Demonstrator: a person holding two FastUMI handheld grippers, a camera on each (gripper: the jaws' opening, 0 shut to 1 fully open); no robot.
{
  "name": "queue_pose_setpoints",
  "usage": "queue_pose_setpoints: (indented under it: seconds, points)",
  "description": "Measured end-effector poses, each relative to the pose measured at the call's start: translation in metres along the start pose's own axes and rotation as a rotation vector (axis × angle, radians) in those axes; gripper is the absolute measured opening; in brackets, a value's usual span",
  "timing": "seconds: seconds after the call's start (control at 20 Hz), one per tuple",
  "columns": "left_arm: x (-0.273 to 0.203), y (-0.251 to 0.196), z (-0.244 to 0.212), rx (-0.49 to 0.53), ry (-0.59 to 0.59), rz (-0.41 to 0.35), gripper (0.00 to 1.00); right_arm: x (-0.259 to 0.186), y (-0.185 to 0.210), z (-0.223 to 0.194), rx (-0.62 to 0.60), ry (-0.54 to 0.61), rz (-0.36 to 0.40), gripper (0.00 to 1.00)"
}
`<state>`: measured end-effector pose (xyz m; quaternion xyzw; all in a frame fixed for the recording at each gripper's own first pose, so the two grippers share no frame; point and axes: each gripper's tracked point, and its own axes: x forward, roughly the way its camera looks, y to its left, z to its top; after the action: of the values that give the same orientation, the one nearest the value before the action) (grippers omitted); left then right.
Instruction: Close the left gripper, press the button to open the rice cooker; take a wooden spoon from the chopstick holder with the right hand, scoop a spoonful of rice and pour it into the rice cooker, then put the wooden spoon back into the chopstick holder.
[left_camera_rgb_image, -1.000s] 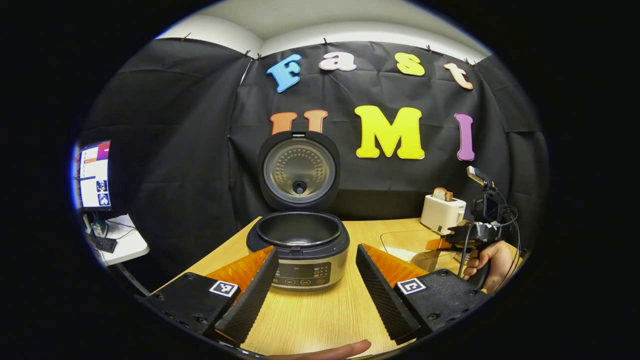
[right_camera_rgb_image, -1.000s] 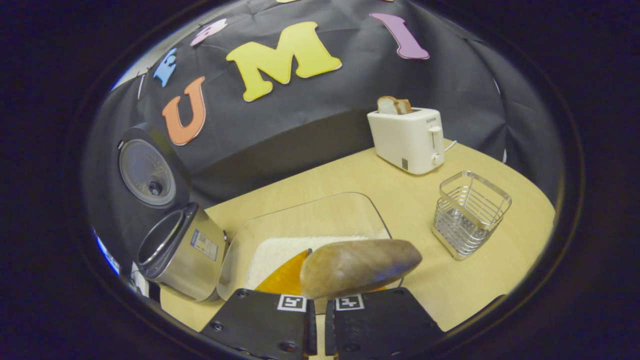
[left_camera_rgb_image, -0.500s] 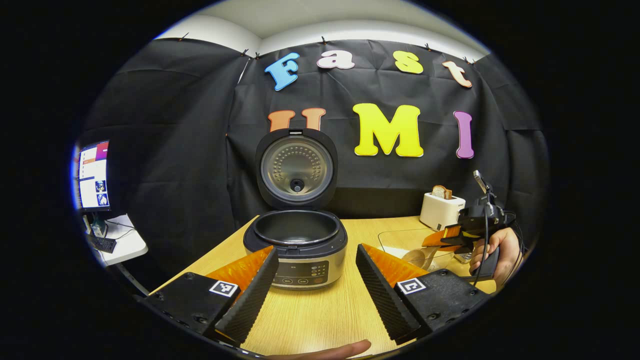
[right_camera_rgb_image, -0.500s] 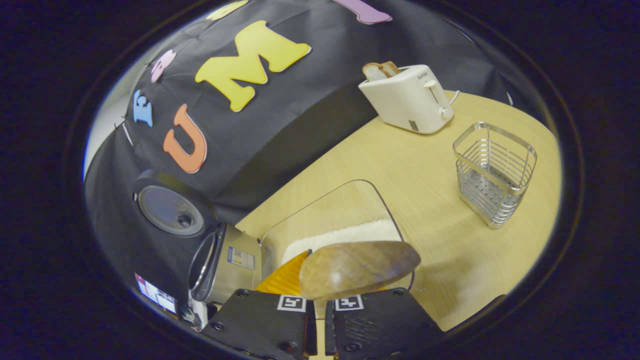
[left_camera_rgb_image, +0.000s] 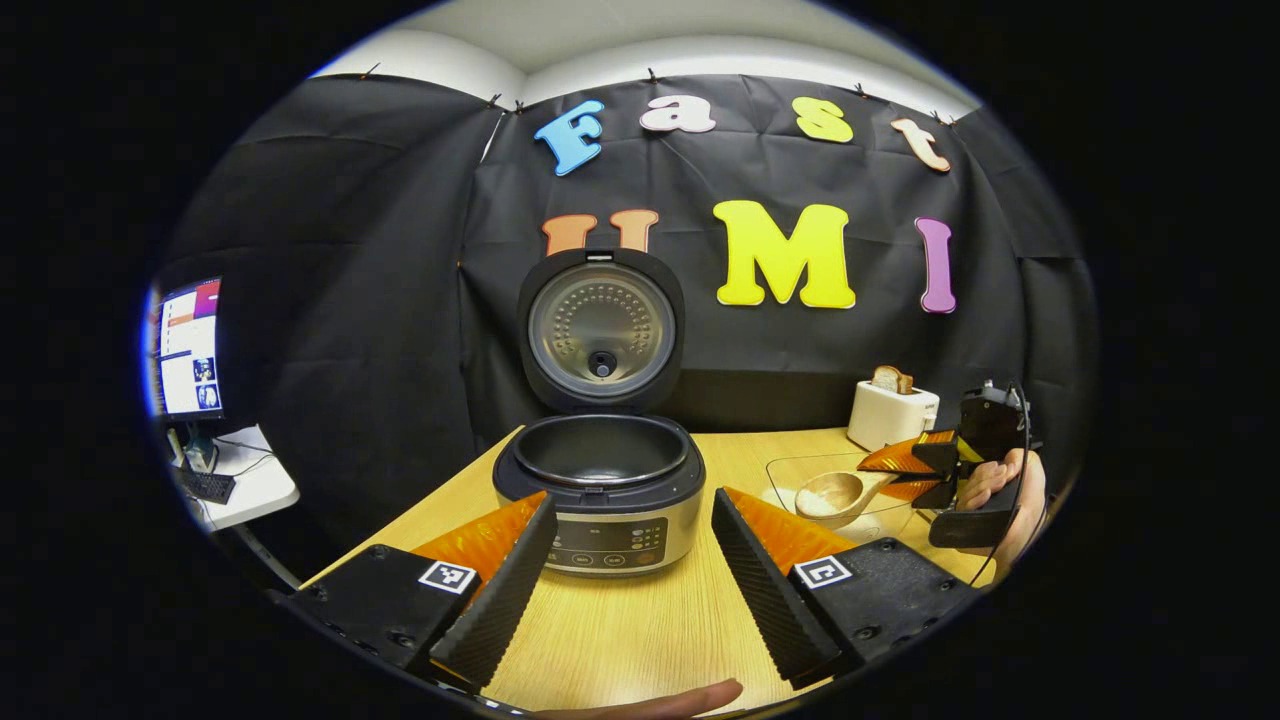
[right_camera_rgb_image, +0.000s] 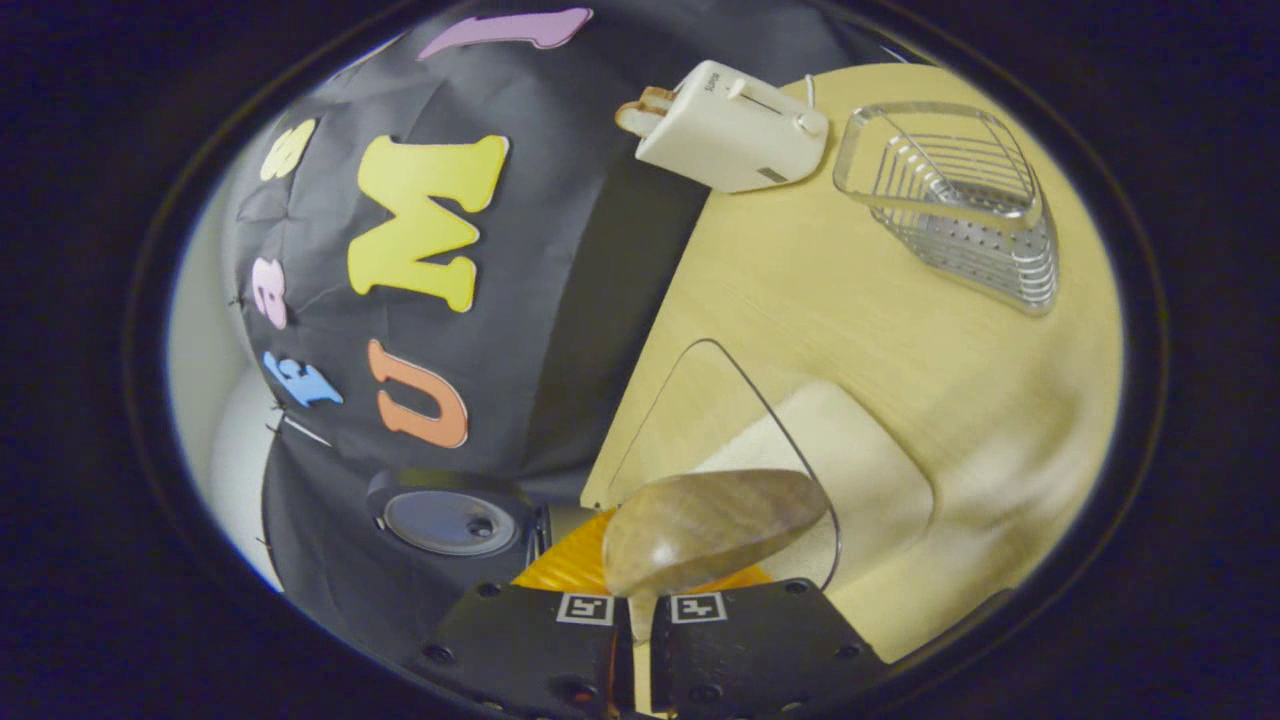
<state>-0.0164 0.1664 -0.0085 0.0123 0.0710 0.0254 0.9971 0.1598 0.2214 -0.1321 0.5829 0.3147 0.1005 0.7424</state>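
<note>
The right tool (right_camera_rgb_image: 630, 625) is clamped tight on the handle of the wooden spoon (right_camera_rgb_image: 710, 525), fingers pressed nearly together, and the spoon's bowl juts straight out ahead of them. In the left gripper view you can see that right tool (left_camera_rgb_image: 925, 470) rolled over on its side at the far right, a hand (left_camera_rgb_image: 1000, 485) wrapped round its grip, the wooden spoon (left_camera_rgb_image: 832, 495) reaching leftward with its hollow bowl turned up, hanging over the glass dish (left_camera_rgb_image: 815, 475).

Here's what matters: the spoon's long axis runs from the tool toward the rice cooker (left_camera_rgb_image: 600, 480), and the rice (right_camera_rgb_image: 850, 470) lies directly beneath and just beyond the spoon's bowl in the glass dish (right_camera_rgb_image: 690, 400). The bowl looks bare, no grains that I can make out, so the scoop looks not yet done. I'd say the next move is a dip down into that white bed, then a carry to the left.

The rice cooker stands with its round lid (left_camera_rgb_image: 602, 332) upright, the dark pot gaping, metal band and button panel facing us. The left tool (left_camera_rgb_image: 630, 560) is spread wide, gripping nothing, low over the pale wood-grain surface (left_camera_rgb_image: 650, 620) in front of the cooker.

The wire chopstick holder (right_camera_rgb_image: 955, 195) waits beside the smooth white toaster (right_camera_rgb_image: 725, 125), well apart from the spoon.
</note>
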Motion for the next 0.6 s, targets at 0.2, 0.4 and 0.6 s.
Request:
queue_pose_setpoints:
  seconds: [0.2, 0.4, 0.6]
  points:
    - [-0.002, 0.003, 0.002, -0.001, -0.007, 0.004, 0.99, 0.001, 0.010, 0.004, 0.153, 0.028, 0.089, 0.06]
    - [0.000, 0.011, 0.000, -0.012, -0.001, 0.017, 0.99, -0.007, 0.037, 0.005, 0.165, 0.025, 0.160, 0.06]
    - [-0.003, 0.023, 0.002, -0.012, -0.004, 0.034, 0.99, -0.015, 0.071, -0.006, 0.117, 0.040, 0.183, 0.06]
